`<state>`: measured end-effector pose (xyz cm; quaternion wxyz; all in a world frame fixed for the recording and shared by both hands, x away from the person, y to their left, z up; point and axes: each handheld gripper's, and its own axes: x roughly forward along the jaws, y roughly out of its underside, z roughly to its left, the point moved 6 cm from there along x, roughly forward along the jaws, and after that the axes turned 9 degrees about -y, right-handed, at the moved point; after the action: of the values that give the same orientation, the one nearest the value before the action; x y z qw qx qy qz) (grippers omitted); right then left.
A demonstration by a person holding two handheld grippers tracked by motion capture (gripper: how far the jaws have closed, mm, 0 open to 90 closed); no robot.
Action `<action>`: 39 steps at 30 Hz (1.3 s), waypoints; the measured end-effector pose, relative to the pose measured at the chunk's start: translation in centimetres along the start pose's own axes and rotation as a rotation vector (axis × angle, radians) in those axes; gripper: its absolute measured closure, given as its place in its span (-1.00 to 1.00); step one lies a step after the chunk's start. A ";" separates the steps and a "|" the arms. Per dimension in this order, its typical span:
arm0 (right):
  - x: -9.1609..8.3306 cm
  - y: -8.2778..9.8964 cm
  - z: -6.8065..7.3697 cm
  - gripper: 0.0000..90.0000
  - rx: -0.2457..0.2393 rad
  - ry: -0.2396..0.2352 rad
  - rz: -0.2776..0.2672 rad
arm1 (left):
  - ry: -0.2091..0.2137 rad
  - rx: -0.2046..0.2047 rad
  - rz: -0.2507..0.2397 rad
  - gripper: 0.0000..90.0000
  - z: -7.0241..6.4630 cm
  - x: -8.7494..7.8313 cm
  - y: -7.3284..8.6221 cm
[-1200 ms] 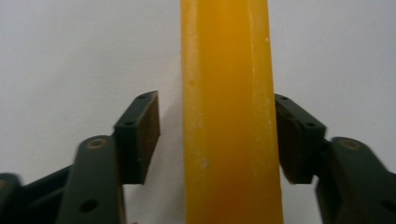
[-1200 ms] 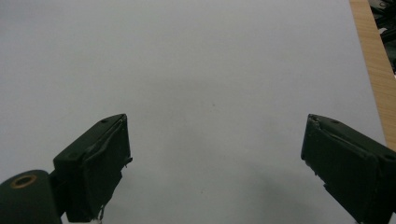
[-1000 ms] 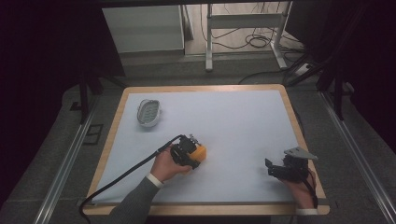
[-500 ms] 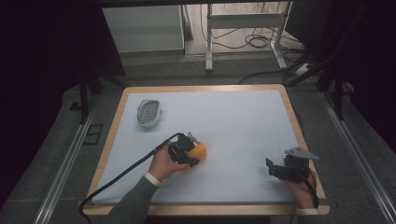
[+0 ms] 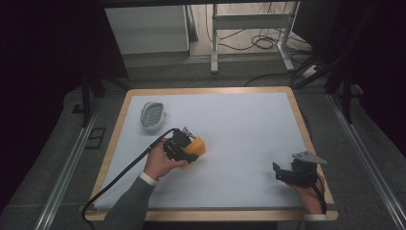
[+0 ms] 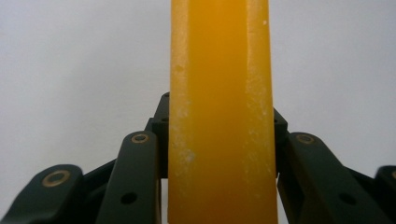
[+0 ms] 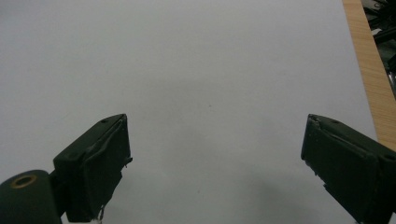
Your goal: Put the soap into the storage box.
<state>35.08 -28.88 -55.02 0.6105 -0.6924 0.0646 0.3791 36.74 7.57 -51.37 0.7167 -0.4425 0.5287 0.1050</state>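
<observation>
While the yellow block is clamped, the labels read as follows.

Landmark: soap dish (image 5: 152,115), a pale oval dish with a ridged floor, at the far left of the white table (image 5: 249,124).
Yellow block (image 5: 197,148): nearer the person than the soap dish and a little to its right, well apart from it; in the left gripper view it stands upright between the jaws (image 6: 219,112).
Left gripper (image 5: 184,147): clenched on the yellow block, a pad pressing each flat side.
Right gripper (image 5: 287,173): released, jaws wide with bare table between them (image 7: 212,163); far to the right of the soap dish, near the table's right edge.
Step in hand: judged to be the carry, the block gripped and seemingly clear of the table.
Next move: probably a transfer toward the soap dish, calling for a steady grip, the block lowered level into the dish, then release.
</observation>
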 end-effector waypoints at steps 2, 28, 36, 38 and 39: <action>0.0 0.0 0.0 -0.82 0.001 0.000 -0.001 | -0.004 -0.008 -0.010 0.35 0.3 -0.3 -0.1; -0.1 0.1 -0.3 -0.82 0.001 0.009 0.003 | -0.035 -0.087 -0.045 0.35 4.6 -2.4 -0.6; -0.1 0.1 -0.3 -0.82 0.003 0.011 0.000 | -0.051 -0.105 -0.048 0.35 5.9 -2.9 -0.7; -0.1 0.1 -0.3 -0.82 0.004 0.010 -0.001 | -0.055 -0.110 -0.051 0.35 6.3 -3.1 -0.8; -0.1 0.1 -0.3 -0.82 0.001 0.009 0.001 | -0.056 -0.113 -0.051 0.35 6.4 -3.1 -0.8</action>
<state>35.13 -29.19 -55.05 0.6105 -0.6936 0.0679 0.3763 40.21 12.87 -47.95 0.7077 -0.4924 0.4901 0.1284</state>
